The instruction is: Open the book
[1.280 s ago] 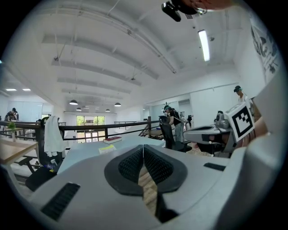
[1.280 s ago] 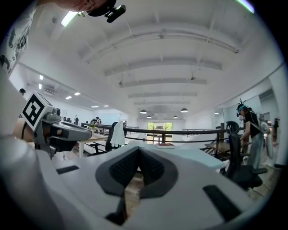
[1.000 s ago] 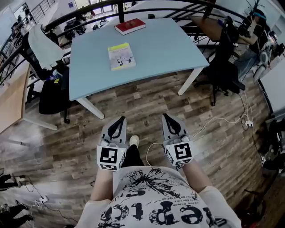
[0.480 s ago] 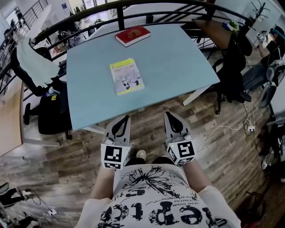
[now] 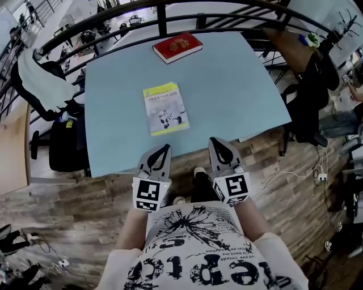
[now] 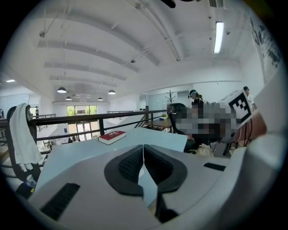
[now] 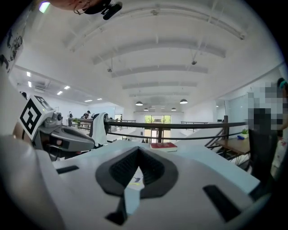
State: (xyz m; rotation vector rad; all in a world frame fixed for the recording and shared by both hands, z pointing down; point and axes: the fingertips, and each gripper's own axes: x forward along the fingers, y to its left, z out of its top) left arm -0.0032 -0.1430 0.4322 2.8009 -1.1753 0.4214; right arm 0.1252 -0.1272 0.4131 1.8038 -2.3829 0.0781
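A closed book with a yellow-green and white cover (image 5: 165,107) lies flat in the middle of the light blue table (image 5: 238,96). A red closed book (image 5: 177,47) lies at the table's far edge; it shows too as the red book (image 6: 111,136) and the red book (image 7: 163,145) in the gripper views. My left gripper (image 5: 164,148) and right gripper (image 5: 214,141) are held side by side at the table's near edge, short of the yellow book. Both have their jaws shut with nothing between them. The tips show as left gripper (image 6: 143,146) and right gripper (image 7: 137,148).
A black railing (image 5: 130,11) runs behind the table. A dark chair with a white cloth (image 5: 39,79) stands at the table's left, another dark chair (image 5: 309,96) at its right. Cables (image 5: 295,170) trail on the wood floor. A person's shoe (image 5: 199,171) is under the near edge.
Both grippers and the person have come forward across the floor to the table's near edge. The table and books now lie closer. Jaws stayed shut.
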